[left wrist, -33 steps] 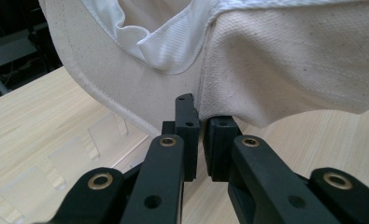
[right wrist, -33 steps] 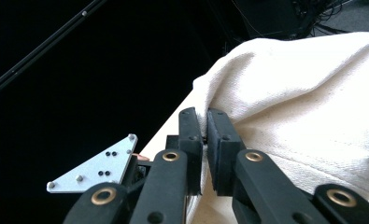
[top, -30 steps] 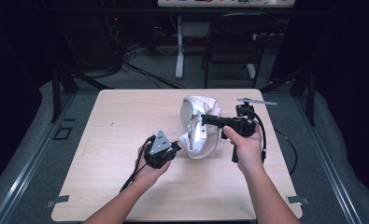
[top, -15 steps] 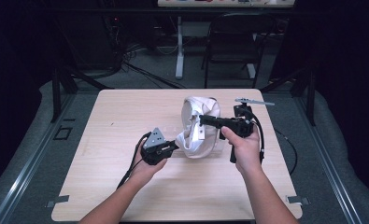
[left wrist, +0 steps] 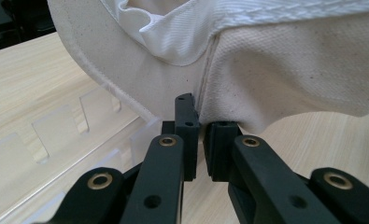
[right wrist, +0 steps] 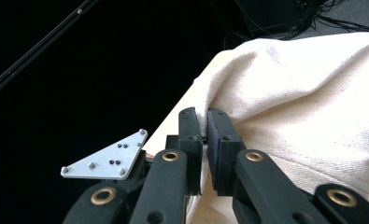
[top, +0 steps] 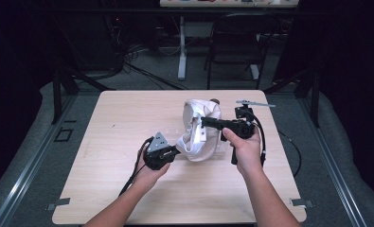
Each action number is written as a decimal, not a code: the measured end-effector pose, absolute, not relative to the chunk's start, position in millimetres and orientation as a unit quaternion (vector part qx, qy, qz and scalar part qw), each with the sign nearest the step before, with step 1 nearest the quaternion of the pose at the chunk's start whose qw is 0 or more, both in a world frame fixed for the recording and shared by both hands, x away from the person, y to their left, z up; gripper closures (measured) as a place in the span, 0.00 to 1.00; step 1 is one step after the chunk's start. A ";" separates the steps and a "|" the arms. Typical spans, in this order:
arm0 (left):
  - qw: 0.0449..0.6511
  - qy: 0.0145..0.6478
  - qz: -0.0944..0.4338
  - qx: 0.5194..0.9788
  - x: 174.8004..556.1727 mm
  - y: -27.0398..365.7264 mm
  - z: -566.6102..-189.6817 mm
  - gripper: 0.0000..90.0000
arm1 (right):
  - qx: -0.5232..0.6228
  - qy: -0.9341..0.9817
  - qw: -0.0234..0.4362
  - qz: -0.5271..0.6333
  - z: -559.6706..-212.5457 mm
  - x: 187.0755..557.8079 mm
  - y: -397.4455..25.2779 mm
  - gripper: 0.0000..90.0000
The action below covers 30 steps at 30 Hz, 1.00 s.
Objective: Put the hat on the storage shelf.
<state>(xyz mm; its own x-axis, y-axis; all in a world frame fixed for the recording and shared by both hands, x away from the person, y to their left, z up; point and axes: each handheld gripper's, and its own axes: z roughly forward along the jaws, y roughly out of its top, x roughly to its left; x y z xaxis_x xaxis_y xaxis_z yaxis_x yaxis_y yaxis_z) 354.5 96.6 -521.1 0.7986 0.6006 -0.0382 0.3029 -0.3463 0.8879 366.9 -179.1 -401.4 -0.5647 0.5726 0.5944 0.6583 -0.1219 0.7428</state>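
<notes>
A white canvas bag (top: 201,137) sits near the middle of the wooden table (top: 118,118), held up between both grippers. My left gripper (top: 176,150) is shut on the bag's lower left seam edge; in the left gripper view its jaws (left wrist: 202,140) pinch the cloth (left wrist: 289,70) just above the table. My right gripper (top: 203,122) reaches in from the right and is shut on the bag's upper rim. In the right gripper view its jaws (right wrist: 204,130) clamp a fold of the canvas (right wrist: 313,93), with the left gripper's grey plate (right wrist: 107,161) beyond.
A clear slotted acrylic piece (left wrist: 56,135) lies on the table under the bag's left side. A small dark object (top: 215,100) peeks out behind the bag. Beyond the table's far edge stand a chair (top: 236,42) and cables on the floor.
Both grippers keep their hold on the bag. The left hand has shifted a little to the left, drawing the bag's lower edge out, and the right hand has sunk slightly.
</notes>
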 end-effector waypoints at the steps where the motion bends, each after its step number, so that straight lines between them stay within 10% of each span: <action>1: 0.494 0.280 0.153 0.809 353.9 96.3 -520.9 0.95 | -0.467 -0.661 0.036 -0.587 -401.8 366.9 -179.2 0.95; 30: 0.486 0.313 0.135 0.805 354.4 102.9 -539.0 0.95 | -0.483 -0.674 0.016 -0.559 -411.7 373.2 -172.0 0.94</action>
<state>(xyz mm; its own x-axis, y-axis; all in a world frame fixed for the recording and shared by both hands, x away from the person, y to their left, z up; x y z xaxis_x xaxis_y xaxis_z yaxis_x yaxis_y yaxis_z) 354.4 102.9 -539.0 0.7676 0.6350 -0.0872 0.3730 -0.3320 0.8664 373.2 -172.0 -411.7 -0.5322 0.6330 0.5622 0.6694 -0.0919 0.7372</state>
